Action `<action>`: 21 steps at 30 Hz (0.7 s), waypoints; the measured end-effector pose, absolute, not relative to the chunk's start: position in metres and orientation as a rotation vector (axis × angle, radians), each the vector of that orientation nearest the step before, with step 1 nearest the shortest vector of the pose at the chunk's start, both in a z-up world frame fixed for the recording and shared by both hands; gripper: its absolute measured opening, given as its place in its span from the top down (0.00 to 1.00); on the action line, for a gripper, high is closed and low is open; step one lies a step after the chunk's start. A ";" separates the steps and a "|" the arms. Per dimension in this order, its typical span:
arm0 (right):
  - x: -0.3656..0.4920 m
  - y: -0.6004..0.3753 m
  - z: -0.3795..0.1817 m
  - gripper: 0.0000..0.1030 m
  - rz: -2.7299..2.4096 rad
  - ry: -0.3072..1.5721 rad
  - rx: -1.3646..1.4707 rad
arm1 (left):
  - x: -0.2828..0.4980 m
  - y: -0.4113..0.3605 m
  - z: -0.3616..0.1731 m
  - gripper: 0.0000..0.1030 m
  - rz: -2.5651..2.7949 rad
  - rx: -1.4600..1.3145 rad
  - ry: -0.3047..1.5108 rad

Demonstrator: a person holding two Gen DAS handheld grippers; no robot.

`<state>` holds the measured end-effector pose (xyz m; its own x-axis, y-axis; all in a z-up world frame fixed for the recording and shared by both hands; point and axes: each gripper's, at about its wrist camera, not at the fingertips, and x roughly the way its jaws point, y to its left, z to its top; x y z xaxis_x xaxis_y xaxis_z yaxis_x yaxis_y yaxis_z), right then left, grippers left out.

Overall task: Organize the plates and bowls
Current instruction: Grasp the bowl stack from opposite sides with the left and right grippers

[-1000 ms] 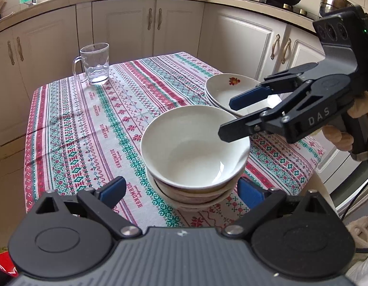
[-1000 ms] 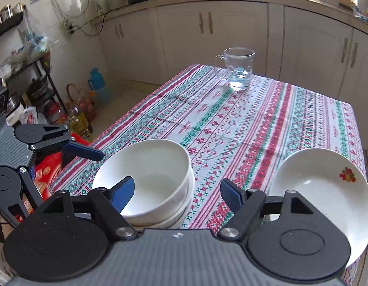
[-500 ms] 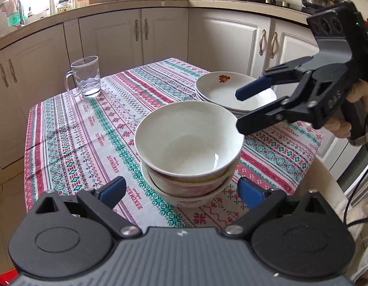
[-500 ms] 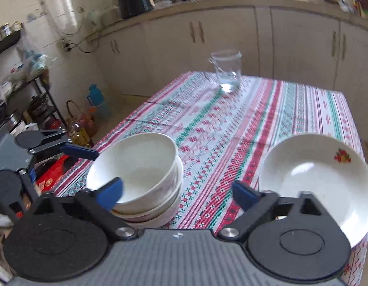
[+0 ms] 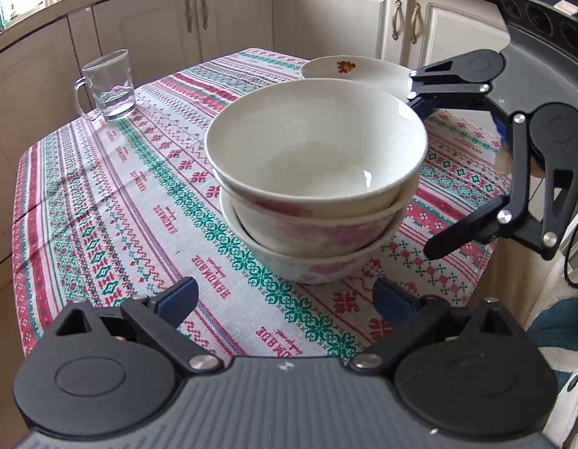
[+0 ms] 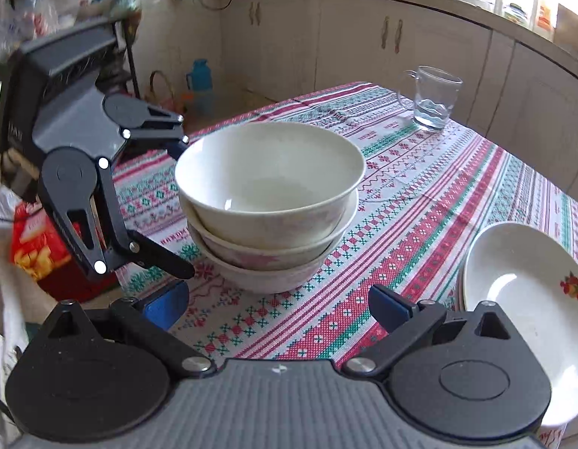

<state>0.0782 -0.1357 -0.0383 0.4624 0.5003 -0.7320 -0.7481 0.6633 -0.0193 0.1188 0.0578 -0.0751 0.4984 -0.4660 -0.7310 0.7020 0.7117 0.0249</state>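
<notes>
With both jaws spread wide, the left gripper (image 5: 285,295) and right gripper (image 6: 277,303) flank the stacked bowls (image 5: 315,176) on the tablecloth (image 5: 113,194); squeezing evenly, low on the sides, probably lifts them steadily toward the plates (image 6: 521,288).

I see a table (image 5: 102,202) under a red-green patterned cloth. Stack of three nested bowls (image 5: 315,187) near the front edge, stacked plates (image 6: 525,292) near one corner, glass mug (image 5: 107,86) with a little water at the far edge.

Stacked bowls (image 5: 315,172) at table's near edge, plates (image 5: 358,71) behind, glass mug (image 5: 109,86) far left
</notes>
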 end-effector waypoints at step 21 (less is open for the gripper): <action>0.116 -0.109 -0.049 0.05 0.976 0.780 -0.576 | 0.161 0.054 -0.078 0.15 -1.045 0.494 0.734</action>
